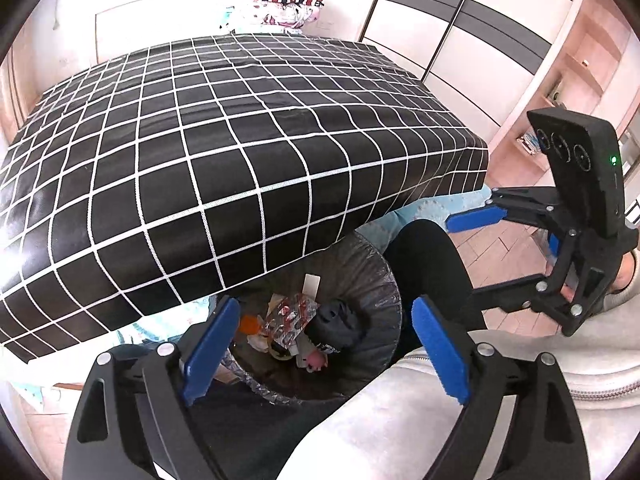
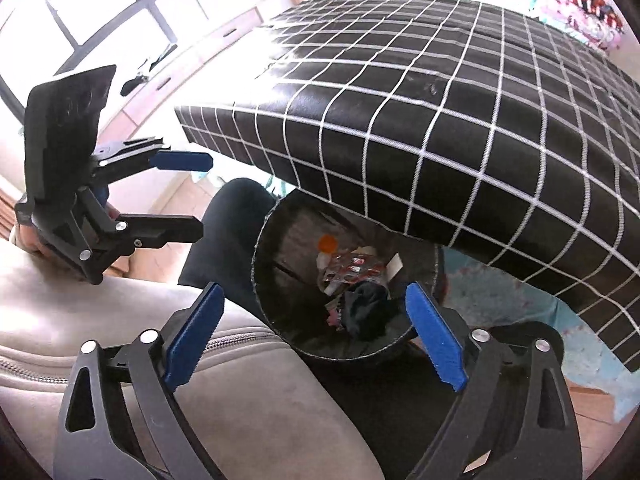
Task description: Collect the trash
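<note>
Left tongs (image 1: 324,350) spread wide, nothing between them; right tongs (image 2: 314,336) likewise. Both hover over round black-lined trash bin (image 1: 372,276) tucked under black white-grid bench cover (image 1: 240,152). Trash inside: red-white foil wrapper (image 1: 290,318), orange cap (image 2: 327,243), dark crumpled piece, possibly fabric (image 2: 366,304).

Black linkage grippers carry silver screws and ribbed blue fingers (image 1: 440,350); the person wears a grey zipped top (image 2: 248,400).

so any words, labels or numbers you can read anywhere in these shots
None can be read.
Red and silver wrapper in the bin: print too blurred.
Black item in the bin: white marks, too small.
Right gripper back: three round symbols, no text.
</note>
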Demonstrator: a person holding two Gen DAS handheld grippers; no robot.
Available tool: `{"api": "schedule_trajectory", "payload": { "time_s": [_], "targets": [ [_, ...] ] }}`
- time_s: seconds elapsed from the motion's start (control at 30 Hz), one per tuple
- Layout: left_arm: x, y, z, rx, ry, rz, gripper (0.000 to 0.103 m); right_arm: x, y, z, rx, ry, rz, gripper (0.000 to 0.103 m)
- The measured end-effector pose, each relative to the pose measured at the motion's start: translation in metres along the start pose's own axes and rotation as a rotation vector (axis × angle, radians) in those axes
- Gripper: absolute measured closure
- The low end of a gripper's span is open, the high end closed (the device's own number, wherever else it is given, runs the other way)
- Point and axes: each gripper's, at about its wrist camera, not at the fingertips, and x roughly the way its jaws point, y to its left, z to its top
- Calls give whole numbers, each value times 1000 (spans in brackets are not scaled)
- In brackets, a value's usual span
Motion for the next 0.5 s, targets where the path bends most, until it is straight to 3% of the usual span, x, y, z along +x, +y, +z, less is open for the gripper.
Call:
{"api": "schedule_trajectory", "payload": {
  "time_s": [0.5],
  "targets": [
    [0,-9,1,12,-5,-1,18,-8,6,-1,-17,-15,-10,5]
  ]
}}
